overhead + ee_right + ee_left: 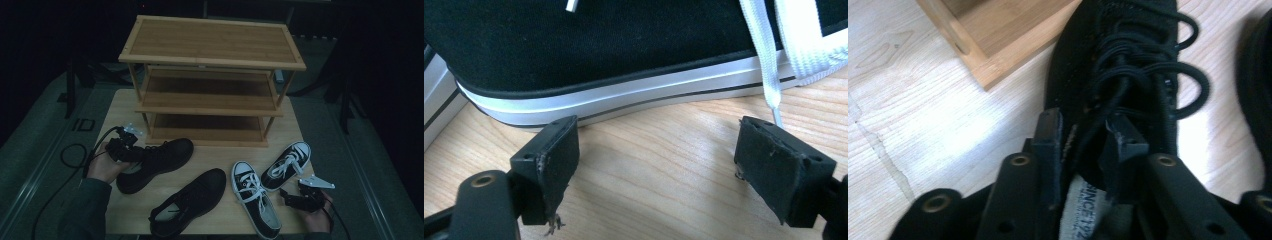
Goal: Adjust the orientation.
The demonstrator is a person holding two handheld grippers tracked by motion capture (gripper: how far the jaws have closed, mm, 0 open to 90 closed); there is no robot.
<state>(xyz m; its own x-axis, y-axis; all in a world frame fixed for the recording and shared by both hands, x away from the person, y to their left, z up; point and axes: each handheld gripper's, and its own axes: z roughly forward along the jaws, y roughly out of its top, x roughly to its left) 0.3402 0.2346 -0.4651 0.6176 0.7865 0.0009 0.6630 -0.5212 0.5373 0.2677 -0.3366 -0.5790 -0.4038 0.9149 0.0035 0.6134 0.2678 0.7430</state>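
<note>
A black lace-up shoe [160, 157] lies at the table's left, its heel toward my left gripper [125, 150]. In the left gripper view my left gripper [1085, 132] straddles the shoe's [1128, 40] collar wall, one jaw outside and one inside by the laces; the pads stand apart without pressing. A second black shoe [192, 200] lies in front of it. Two black-and-white sneakers [255, 200] [287, 165] lie at the right. My right gripper [290, 197] is beside the nearer one. Its jaws [659, 150] stand wide open just short of the sneaker's white sole [599, 100], with bare wood between them.
A three-shelf bamboo shoe rack [210, 45] stands at the back of the wooden table [220, 155], all shelves bare. Its bottom corner [998, 35] is close to the left shoe's toe. A white lace [766, 75] hangs near my right jaw. Cables trail off the table's left side.
</note>
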